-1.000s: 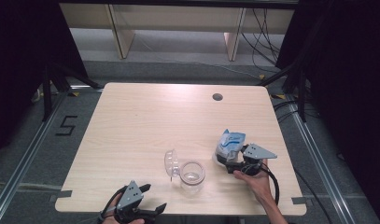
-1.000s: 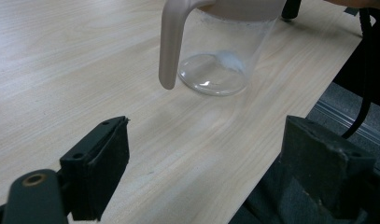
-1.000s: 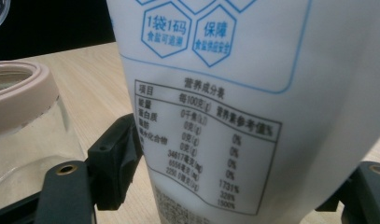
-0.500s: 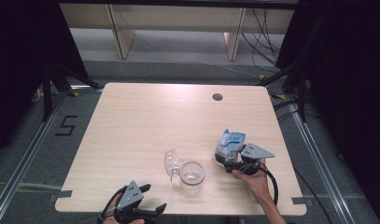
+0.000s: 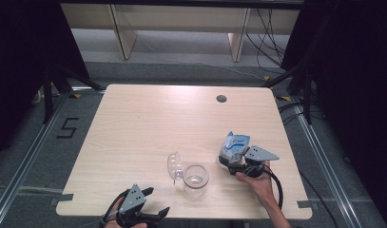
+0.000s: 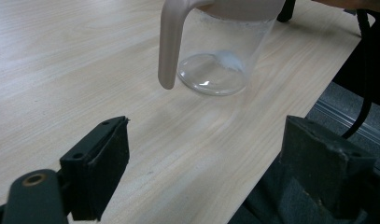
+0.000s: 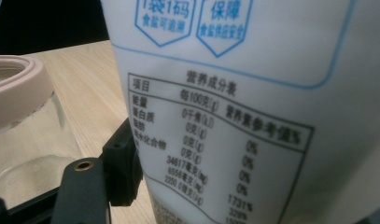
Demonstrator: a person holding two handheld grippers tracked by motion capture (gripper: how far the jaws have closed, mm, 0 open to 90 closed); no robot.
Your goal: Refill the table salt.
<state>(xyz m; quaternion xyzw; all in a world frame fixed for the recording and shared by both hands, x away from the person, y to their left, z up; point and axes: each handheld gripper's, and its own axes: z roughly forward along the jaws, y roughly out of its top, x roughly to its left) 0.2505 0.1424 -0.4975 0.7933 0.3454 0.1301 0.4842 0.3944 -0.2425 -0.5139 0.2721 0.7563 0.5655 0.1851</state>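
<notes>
**Salt pouch gripped beside the open jar**

High view first: we work at a pale wood-grain table with rounded corners and one dark round cable hole near its far edge. It stands on a grey floor; a black marking shaped like a 5 lies on the floor to the left, dark curtains hang on both sides, and light wooden shelving runs across the back, with cables trailing on the right.

We count two grippers, one jar and one pouch. Our right gripper sits near the right front of the table, its jaws closed on the lower part of the white and blue printed pouch, which stands upright on the table. In the right gripper view the pouch is right up against the lens, its nutrition table facing us.

The clear glass jar with a pale pinkish rim stands near the front edge, just left of the pouch and apart from it; its clear domed lid is swung open to the left.

Our left gripper hovers at the front edge, its jaws spread wide and holding nothing. In the left gripper view the jar stands ahead, with bare tabletop in between.
</notes>
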